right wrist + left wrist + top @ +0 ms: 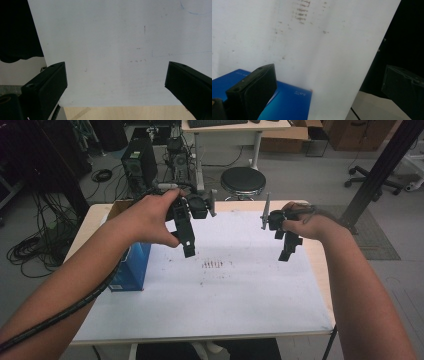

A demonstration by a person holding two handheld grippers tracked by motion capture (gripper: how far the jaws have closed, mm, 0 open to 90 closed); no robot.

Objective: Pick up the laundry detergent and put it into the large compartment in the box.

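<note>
My left gripper (188, 242) is hovering above the white sheet (225, 290), jaws spread wide and gripping nothing, with my left hand (152, 217) wrapping its body. The blue box (131, 267) is standing at the sheet's left edge, just below and left of this gripper; in the left gripper view the box (287, 105) is lying under the near jaw. My right gripper (289, 247) is hanging over the sheet's far right part, jaws also spread and empty, well apart from the box.
</note>
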